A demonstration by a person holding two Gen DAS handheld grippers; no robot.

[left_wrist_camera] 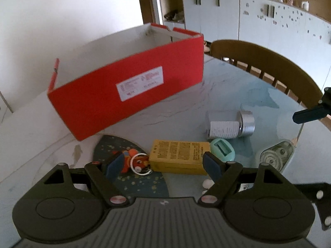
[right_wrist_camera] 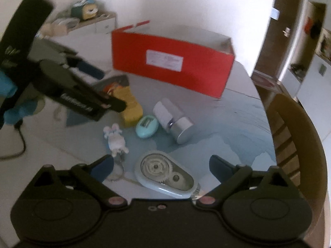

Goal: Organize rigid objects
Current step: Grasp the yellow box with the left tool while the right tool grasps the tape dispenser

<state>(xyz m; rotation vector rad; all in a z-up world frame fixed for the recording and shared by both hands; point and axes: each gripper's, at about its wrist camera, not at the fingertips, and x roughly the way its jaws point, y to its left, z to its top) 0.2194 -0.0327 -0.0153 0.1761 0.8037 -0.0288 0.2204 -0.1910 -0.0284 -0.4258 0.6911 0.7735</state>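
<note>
So the red box (left_wrist_camera: 128,82) sat open-topped at the far side of the surface (left_wrist_camera: 227,95), and everything else was scattered in front of it. Starting left of the box's near corner, there was a little orange toy on a keyring (left_wrist_camera: 135,162) lying on a dark fish-print mat (left_wrist_camera: 115,144). The left gripper (left_wrist_camera: 165,165) hung right over that spot with its jaws fairly wide and nothing pinched between them. Next along, in front of the box, a yellow carton (left_wrist_camera: 179,157) lay flat, touching a mint oval gadget (left_wrist_camera: 222,148) at its right end. Just behind that gadget, closer to the box, a clear bottle with a silver cap (left_wrist_camera: 229,127) lay on its side. A white bunny keychain (right_wrist_camera: 115,138) lay on the near side of the carton, further from the box. Furthest right of the box, a see-through correction tape dispenser (right_wrist_camera: 165,173) lay between the right gripper's (right_wrist_camera: 161,168) jaws, which were spread wide and not touching it. A wooden chair (left_wrist_camera: 269,66) stood off the box's right end.
</note>
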